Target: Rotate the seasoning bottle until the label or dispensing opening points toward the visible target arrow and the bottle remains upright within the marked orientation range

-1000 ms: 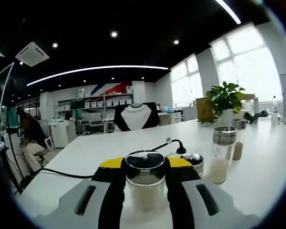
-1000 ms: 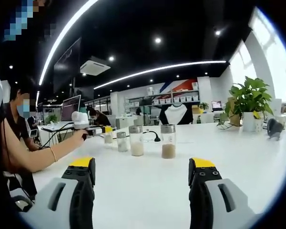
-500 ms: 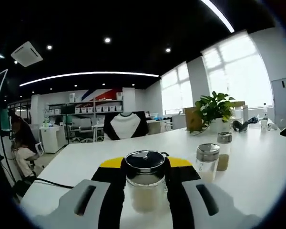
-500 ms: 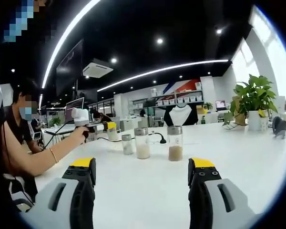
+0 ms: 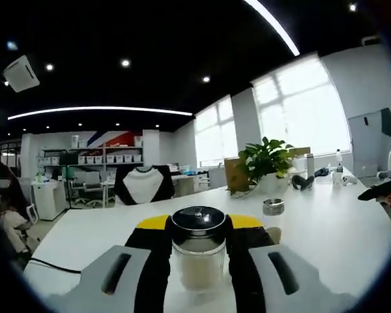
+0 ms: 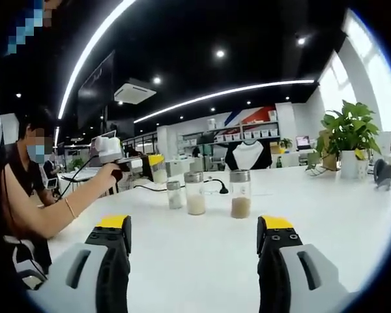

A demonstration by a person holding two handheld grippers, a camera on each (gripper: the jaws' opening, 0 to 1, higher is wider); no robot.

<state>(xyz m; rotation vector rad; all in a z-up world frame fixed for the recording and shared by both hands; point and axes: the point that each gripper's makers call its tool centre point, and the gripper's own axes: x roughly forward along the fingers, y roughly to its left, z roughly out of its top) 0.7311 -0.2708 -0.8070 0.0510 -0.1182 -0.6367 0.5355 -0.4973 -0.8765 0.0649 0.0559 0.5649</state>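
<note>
The left gripper (image 5: 197, 244) is seen pinching a seasoning bottle (image 5: 198, 254) between its two black jaws with yellow tips; the bottle is a clear glass jar with a dark shiny lid and a pale powder inside, and it is held upright. In the right gripper view the left gripper (image 6: 142, 167) is seen at a distance, held by a person's hand (image 6: 108, 175), with the bottle (image 6: 158, 171) raised clear of the white table (image 6: 202, 254); whether the label faces any mark cannot be told, as the bottle is too small there. The right gripper (image 6: 194, 244) is spread wide with nothing between its jaws, low over the table. On the table beyond it three other jars are standing in a row: a short one (image 6: 174, 194), a taller one with pale contents (image 6: 195, 193), and one with brown contents (image 6: 240, 193); a black cable (image 6: 182, 186) is lying behind them. A potted plant (image 5: 265, 163) is placed further back on the table, and a small jar (image 5: 272, 215) is standing near it in the left gripper view.
</note>
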